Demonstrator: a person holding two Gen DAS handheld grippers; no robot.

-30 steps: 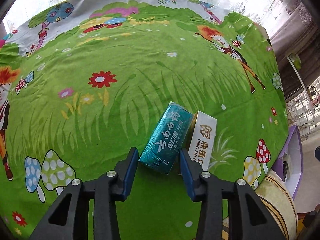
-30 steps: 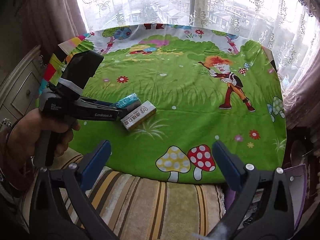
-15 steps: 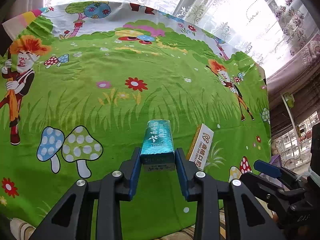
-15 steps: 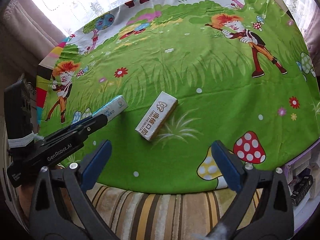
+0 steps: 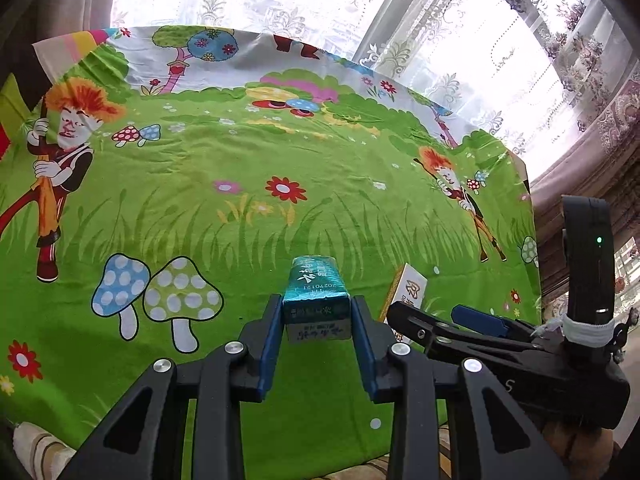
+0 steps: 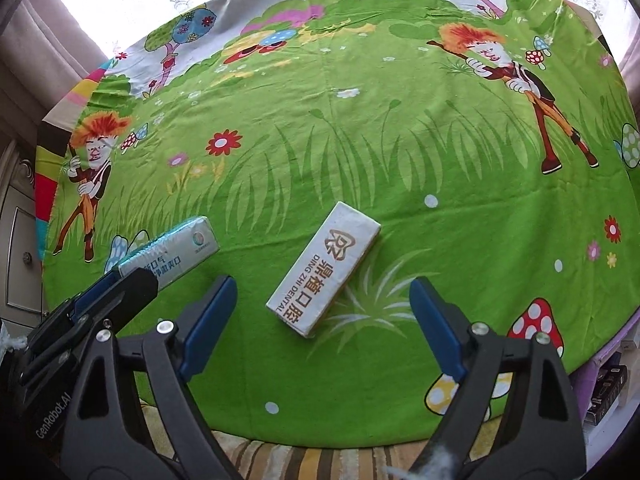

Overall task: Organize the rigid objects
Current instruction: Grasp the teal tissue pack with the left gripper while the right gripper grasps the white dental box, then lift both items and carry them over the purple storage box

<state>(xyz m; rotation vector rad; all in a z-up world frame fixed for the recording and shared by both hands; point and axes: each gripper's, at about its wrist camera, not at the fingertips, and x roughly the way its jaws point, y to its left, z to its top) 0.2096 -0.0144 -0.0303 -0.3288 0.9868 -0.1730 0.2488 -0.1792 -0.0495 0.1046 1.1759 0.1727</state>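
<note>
Only the left wrist view shows the grip itself: the left gripper [image 5: 317,320] has its fingers [image 5: 269,338] clamped on the near end of the teal box [image 5: 316,286], at lower centre of the frame. That box's long axis runs away from the camera toward the upper frame. The right wrist view instead shows its pale side face [image 6: 176,250] at left centre, angled from lower left to upper right, its near end covered by the left gripper [image 6: 116,294].

The white box [image 6: 325,274] lies flat on the green printed desk cloth [image 6: 400,140], long axis diagonal from lower left to upper right. The right gripper [image 6: 322,326] hangs above its near end; its jaws have just been narrowing but stand wide, touching nothing. In the left wrist view the white box [image 5: 408,288] is mostly hidden behind the right gripper [image 5: 440,322].
</note>
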